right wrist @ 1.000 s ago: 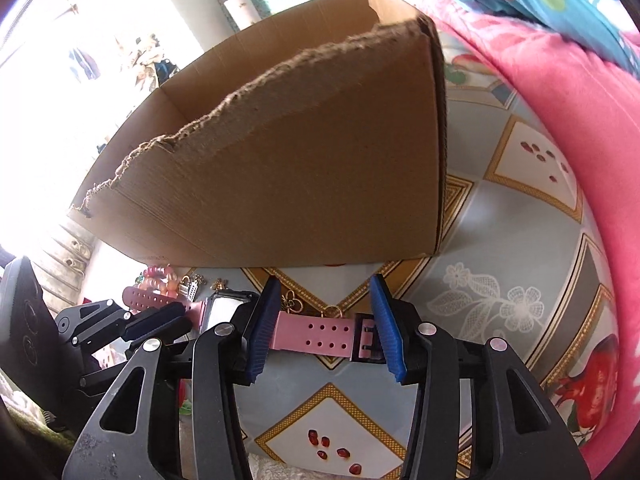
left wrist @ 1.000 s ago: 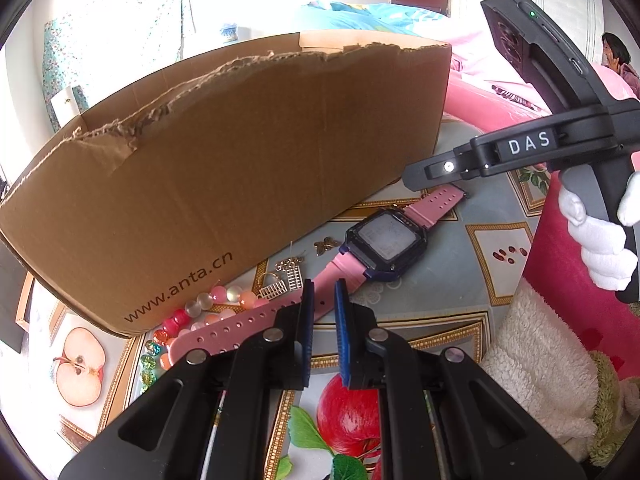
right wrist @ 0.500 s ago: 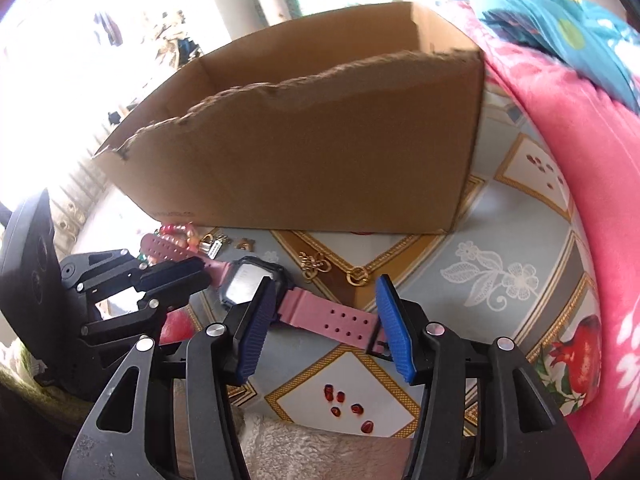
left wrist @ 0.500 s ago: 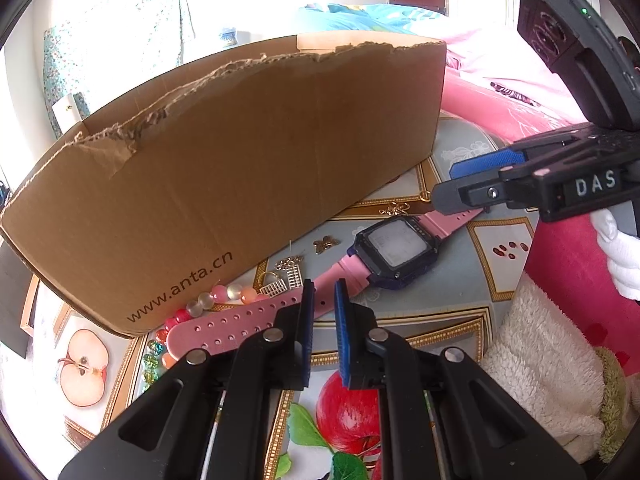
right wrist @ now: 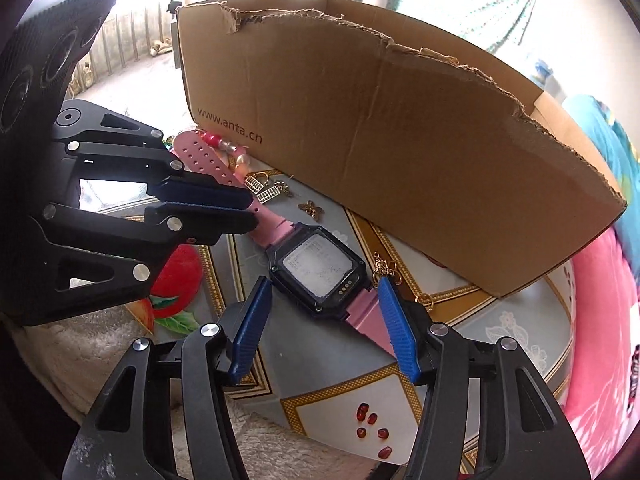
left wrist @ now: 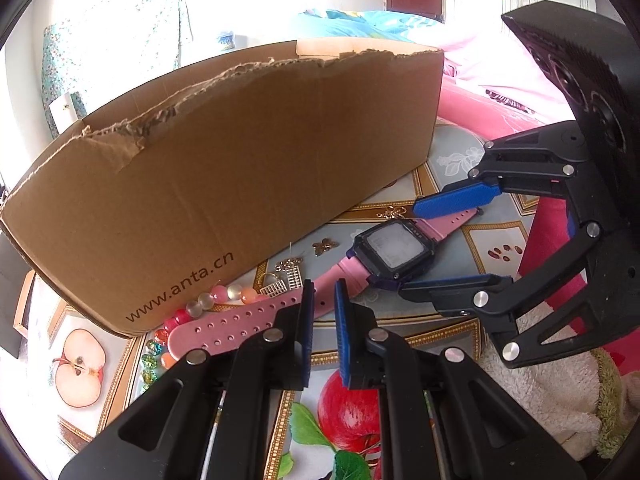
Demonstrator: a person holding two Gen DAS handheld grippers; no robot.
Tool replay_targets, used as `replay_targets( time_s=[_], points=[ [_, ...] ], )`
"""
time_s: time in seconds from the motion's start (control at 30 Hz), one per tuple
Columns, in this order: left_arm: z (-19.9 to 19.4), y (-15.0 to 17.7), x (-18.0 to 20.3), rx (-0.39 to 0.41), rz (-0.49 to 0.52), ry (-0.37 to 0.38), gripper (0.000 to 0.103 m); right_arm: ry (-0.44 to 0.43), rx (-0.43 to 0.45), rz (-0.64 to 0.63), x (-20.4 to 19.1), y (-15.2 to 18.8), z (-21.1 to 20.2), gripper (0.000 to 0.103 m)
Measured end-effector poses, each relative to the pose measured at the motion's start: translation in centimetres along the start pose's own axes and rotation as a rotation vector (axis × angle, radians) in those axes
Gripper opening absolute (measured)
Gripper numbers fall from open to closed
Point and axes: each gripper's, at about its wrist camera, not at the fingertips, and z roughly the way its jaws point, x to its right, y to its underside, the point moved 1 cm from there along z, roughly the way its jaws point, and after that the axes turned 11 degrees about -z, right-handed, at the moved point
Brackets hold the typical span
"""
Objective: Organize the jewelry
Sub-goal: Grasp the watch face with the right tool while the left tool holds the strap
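A pink-strapped watch with a dark square face (left wrist: pixel 394 250) (right wrist: pixel 318 266) lies on the patterned tablecloth in front of a torn cardboard box (left wrist: pixel 240 168) (right wrist: pixel 380 128). My left gripper (left wrist: pixel 321 304) (right wrist: pixel 244 210) is nearly shut, its pads just above the holed end of the strap and not gripping it. My right gripper (right wrist: pixel 322 312) (left wrist: pixel 408 246) is open, its blue pads on either side of the watch face and buckle strap. A bead bracelet (left wrist: pixel 208 300), gold charms (left wrist: pixel 286 276) and a butterfly charm (left wrist: pixel 325 245) lie by the box.
A gold chain (right wrist: pixel 386 270) lies beside the box near the watch. A pink blanket (right wrist: pixel 600 340) and a fluffy cream cloth (left wrist: pixel 560 380) border the table on the right. The tablecloth (right wrist: pixel 340 400) has fruit prints.
My right gripper has swung around and moved in low over the watch, now straddling its face. My left gripper has stayed where it was. The watch has shifted slightly.
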Motion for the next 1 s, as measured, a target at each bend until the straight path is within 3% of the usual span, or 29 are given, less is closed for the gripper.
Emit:
replay_targets(
  time_s=[0.07,0.23,0.37,0.5,0.7,0.83,1.0],
  points=[
    [-0.2,0.0,-0.1,0.006,0.005,-0.003,0.011,-0.011,-0.005,-0.010,0.3,-0.1,-0.1,0.046],
    [-0.7,0.4,0.3,0.016,0.055,-0.019,0.026,-0.064,-0.025,-0.023,1.5,-0.5,-0.5,0.041],
    [-0.8,0.7,1.1,0.035,0.126,-0.060,0.037,-0.165,-0.037,0.016,3.5,-0.5,-0.4,0.039],
    [-0.3,1.0,1.8,0.036,0.199,-0.127,0.037,-0.253,-0.053,0.035,5.4,-0.7,-0.1,0.037],
    [0.1,1.3,2.8,0.051,0.297,-0.168,0.037,-0.369,-0.069,0.049,7.7,-1.0,0.2,0.037],
    [0.4,1.3,3.6,0.060,0.349,-0.197,0.037,-0.395,-0.074,0.028,8.4,-1.3,0.4,0.037],
    [0.7,1.0,3.9,0.058,0.345,-0.190,0.036,-0.405,-0.066,0.029,8.6,-1.2,0.5,0.037]
  ],
)
